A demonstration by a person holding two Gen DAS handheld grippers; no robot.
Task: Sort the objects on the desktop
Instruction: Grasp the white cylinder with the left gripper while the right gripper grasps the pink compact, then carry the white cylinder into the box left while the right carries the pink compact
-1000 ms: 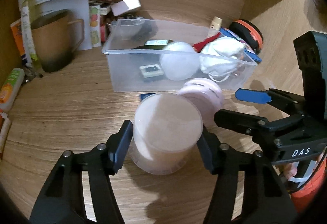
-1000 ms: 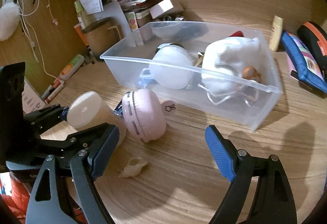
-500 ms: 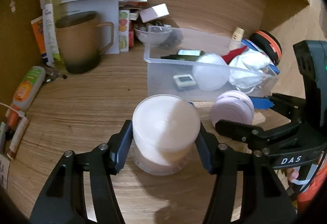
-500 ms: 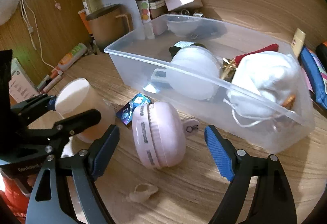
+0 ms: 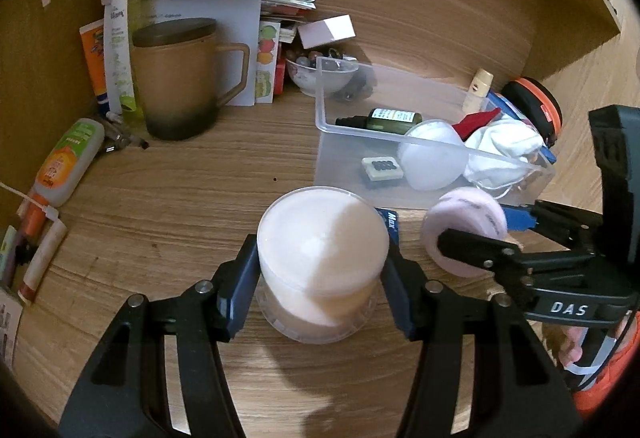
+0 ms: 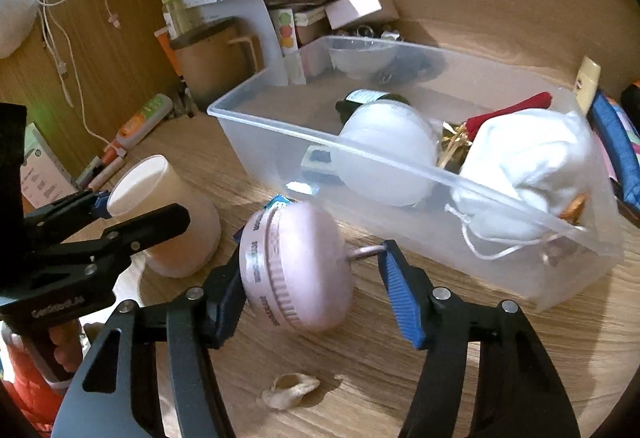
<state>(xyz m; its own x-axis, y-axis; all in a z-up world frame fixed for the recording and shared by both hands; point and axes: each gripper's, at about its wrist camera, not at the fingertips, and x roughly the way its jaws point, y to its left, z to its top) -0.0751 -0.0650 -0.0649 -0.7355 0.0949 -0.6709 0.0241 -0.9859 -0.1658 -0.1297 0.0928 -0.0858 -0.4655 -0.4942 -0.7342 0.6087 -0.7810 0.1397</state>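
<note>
My left tongs [image 5: 322, 278] are clamped on a white-lidded round tub [image 5: 322, 238], one blue pad pressed to each side of its wall, and the tub stands upright on the wooden desk [image 5: 180, 206]. From the right-hand camera the same tub [image 6: 168, 214] shows at the left edge with the left tongs [image 6: 108, 218] around it.

My right tongs [image 6: 312, 286] have just been closing, and a pink round case [image 6: 296, 270] sits on its edge between the jaws. The left pad touches the case's flat side; the right pad [image 6: 400, 302] stands a little clear of its body, near the thin loop that sticks out from it, so I would not call it a grip. In the left camera the pink case [image 5: 464, 226] lies just right of the tub, with the right tongs [image 5: 484, 234] reaching in around it.

A blue packet [image 6: 276, 204] peeks out behind the case. A small pale shell [image 6: 290, 392] lies on the desk in front of my right tongs.

Just beyond both stands the clear plastic bin [image 6: 280, 130]. Inside it are a white round puff [image 6: 390, 158], a white face mask [image 6: 532, 174], a dark green dropper bottle [image 5: 384, 118] and a small pill strip [image 5: 382, 168].

Further back on the left stand a lidded brown mug [image 5: 180, 78] and an orange-labelled tube [image 5: 66, 164] lying flat.
</note>
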